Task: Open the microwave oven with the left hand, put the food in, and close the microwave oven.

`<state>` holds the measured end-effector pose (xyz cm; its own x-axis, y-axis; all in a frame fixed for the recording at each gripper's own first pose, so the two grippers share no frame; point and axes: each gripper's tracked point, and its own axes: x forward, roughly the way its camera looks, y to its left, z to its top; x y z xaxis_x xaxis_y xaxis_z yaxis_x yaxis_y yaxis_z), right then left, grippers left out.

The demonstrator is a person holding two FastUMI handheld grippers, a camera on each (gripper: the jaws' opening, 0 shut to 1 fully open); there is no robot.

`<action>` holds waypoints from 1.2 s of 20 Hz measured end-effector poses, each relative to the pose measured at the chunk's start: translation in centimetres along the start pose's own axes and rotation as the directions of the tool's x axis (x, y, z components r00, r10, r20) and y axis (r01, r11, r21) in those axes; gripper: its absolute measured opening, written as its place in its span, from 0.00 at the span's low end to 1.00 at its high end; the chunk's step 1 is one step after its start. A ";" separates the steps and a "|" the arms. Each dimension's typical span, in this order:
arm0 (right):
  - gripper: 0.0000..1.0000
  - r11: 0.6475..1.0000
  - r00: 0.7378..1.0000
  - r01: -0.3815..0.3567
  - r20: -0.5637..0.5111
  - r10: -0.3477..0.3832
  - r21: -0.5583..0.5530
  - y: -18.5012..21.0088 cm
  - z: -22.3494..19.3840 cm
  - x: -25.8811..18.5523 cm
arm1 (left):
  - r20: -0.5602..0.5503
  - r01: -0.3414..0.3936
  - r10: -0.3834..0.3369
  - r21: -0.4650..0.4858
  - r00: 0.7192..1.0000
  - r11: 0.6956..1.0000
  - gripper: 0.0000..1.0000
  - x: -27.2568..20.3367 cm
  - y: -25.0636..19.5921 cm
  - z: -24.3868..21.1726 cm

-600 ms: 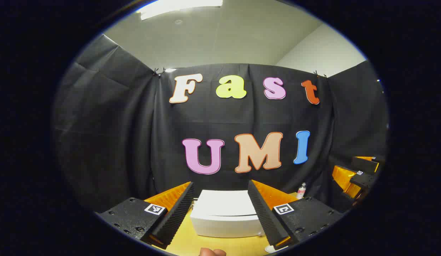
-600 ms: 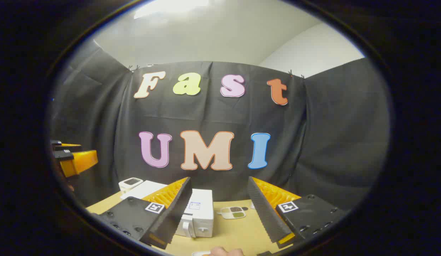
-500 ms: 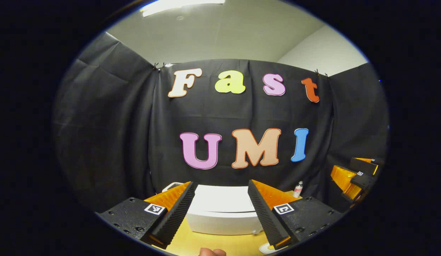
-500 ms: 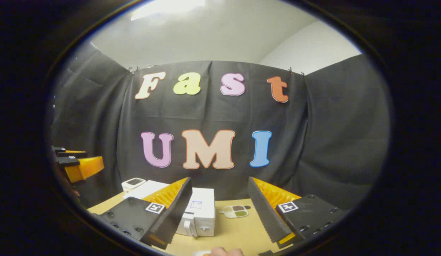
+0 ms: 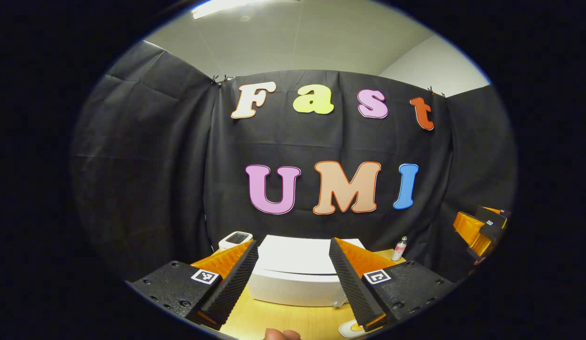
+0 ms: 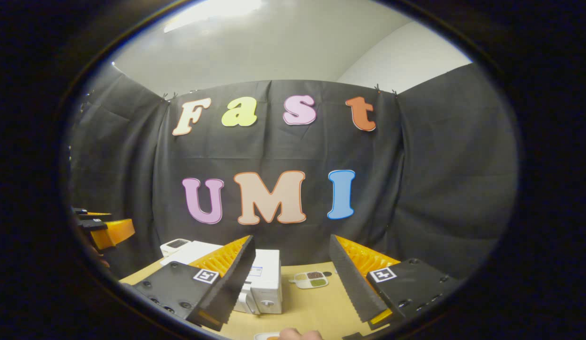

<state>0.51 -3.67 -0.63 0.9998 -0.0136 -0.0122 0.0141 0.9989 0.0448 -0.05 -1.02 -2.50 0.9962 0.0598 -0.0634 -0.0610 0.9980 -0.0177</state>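
Table [image 5: 283, 321], light wood, along the bottom of both views. Microwave [image 5: 297, 274], white, door shut, sits low centre in the left gripper view, framed between that gripper's two fingers; in the right gripper view it sits lower left of centre [image 6: 267, 283], partly behind a finger, handle and knob side facing the camera. Left gripper [image 5: 293, 278] fingers spread wide, nothing between them but air, held short of the microwave; it also shows at the left edge of the right gripper view [image 6: 104, 226]. Right gripper [image 6: 290, 278] fingers wide too, empty; seen at the right edge of the left gripper view [image 5: 481, 229]. Small white device [image 5: 235, 239] with a dark screen sits behind the microwave, lower left. Divided tray [image 6: 311, 279] with dark and green contents lies on the table lower centre in the right gripper view, just right of the microwave. Small bottle [image 5: 399, 249] stands lower right by the wall. White dish [image 5: 352, 327] with something yellow peeks at the bottom edge of the left gripper view. A fingertip [image 5: 282, 335] shows at bottom centre.
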 end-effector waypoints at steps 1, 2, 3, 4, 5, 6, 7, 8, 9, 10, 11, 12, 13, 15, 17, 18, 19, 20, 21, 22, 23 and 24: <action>0.96 1.000 1.000 0.004 0.001 -0.004 -0.002 -0.2 -0.2 0.0 | 0.004 -0.001 0.001 0.010 1.000 1.000 0.96 0.0 0.0 0.1; 0.99 1.000 1.000 0.007 0.003 -0.007 -0.004 -0.2 -0.1 0.1 | 0.011 0.000 0.000 0.013 1.000 1.000 0.96 0.0 0.0 0.3; 0.99 1.000 1.000 0.006 0.006 -0.006 -0.004 -0.1 0.1 0.1 | 0.014 0.003 -0.003 0.013 1.000 1.000 0.93 0.1 -0.2 0.4; 0.96 1.000 1.000 0.005 0.012 -0.005 -0.004 -0.1 0.3 0.0 | 0.015 0.005 -0.006 0.015 1.000 1.000 0.93 0.1 -0.3 0.4; 0.96 1.000 1.000 0.005 0.018 -0.005 -0.006 -0.1 0.3 -0.1 | 0.015 0.009 -0.009 0.019 1.000 1.000 0.93 0.1 -0.4 0.4; 0.96 1.000 1.000 0.006 0.025 -0.006 -0.008 -0.1 0.5 -0.1 | 0.015 0.011 -0.011 0.021 1.000 1.000 0.93 0.2 -0.5 0.3; 0.96 1.000 1.000 0.009 0.029 -0.009 -0.012 -0.2 0.6 -0.2 | 0.016 0.016 -0.016 0.022 1.000 1.000 0.96 0.2 -0.6 0.4; 0.96 1.000 0.999 0.011 0.031 -0.011 -0.014 -0.3 0.7 -0.2 | 0.018 0.019 -0.019 0.023 1.000 1.000 0.93 0.2 -0.7 0.4; 0.96 1.000 0.999 0.012 0.032 -0.011 -0.015 -0.2 0.6 -0.3 | 0.019 0.022 -0.022 0.025 1.000 0.999 0.96 0.2 -0.8 0.5; 0.96 1.000 0.999 0.011 0.031 -0.010 -0.015 -0.2 0.6 -0.4 | 0.021 0.023 -0.024 0.026 0.999 0.999 0.96 0.1 -0.8 0.6; 0.96 1.000 1.000 0.009 0.030 -0.009 -0.014 -0.1 0.5 -0.4 | 0.023 0.025 -0.026 0.028 0.999 0.999 0.96 0.3 -0.9 0.5; 0.96 1.000 1.000 0.002 0.030 -0.001 -0.010 0.1 0.6 -0.4 | 0.023 0.027 -0.027 0.029 0.999 0.999 0.96 0.3 -0.9 0.4; 0.96 1.000 0.999 -0.010 0.032 0.010 -0.001 0.3 0.6 -0.5 | 0.022 0.028 -0.028 0.030 0.999 0.999 0.93 0.2 -0.9 0.5; 0.96 0.999 0.999 -0.025 0.043 0.024 0.024 0.6 1.0 -0.6 | 0.021 0.031 -0.031 0.027 0.999 0.999 0.95 0.2 -1.0 0.3; 0.99 0.999 0.998 -0.026 0.055 0.024 0.034 0.5 1.3 -0.6 | 0.017 0.030 -0.031 0.027 0.999 0.999 0.96 0.3 -1.0 0.2; 0.96 0.999 0.998 -0.029 0.059 0.027 0.031 0.4 1.4 -0.8 | 0.015 0.030 -0.030 0.026 0.999 0.999 0.96 0.3 -0.9 0.1; 0.96 0.999 0.998 -0.032 0.063 0.030 0.027 0.5 1.4 -0.8 | 0.012 0.028 -0.028 0.024 1.000 0.999 0.93 0.4 -0.8 0.0; 0.96 0.999 0.997 -0.033 0.067 0.031 0.026 0.5 1.5 -0.7 | 0.011 0.027 -0.028 0.020 1.000 0.999 0.96 0.4 -0.8 -0.1; 0.96 0.999 0.997 -0.031 0.070 0.029 0.026 0.5 1.5 -0.8 | 0.009 0.029 -0.029 0.016 1.000 0.999 0.96 0.5 -0.8 -0.3; 0.96 0.999 0.997 -0.030 0.073 0.027 0.030 0.4 1.5 -0.8 | 0.006 0.030 -0.030 0.013 1.000 0.999 0.96 0.6 -0.9 -0.7; 0.99 0.999 0.997 -0.031 0.076 0.029 0.032 0.5 1.5 -0.8 | 0.003 0.033 -0.033 0.011 0.999 0.999 0.96 0.9 -1.0 -1.2; 0.96 0.999 0.996 -0.031 0.080 0.029 0.032 0.4 1.6 -0.8 | -0.003 0.038 -0.038 0.009 0.999 0.999 0.93 1.1 -1.3 -2.0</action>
<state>-0.29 -3.31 1.02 0.9975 0.0117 0.0690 -0.0170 0.9969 0.0769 1.05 -2.33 -4.54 0.9976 0.0218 -0.0653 -0.0226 0.9997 -0.0110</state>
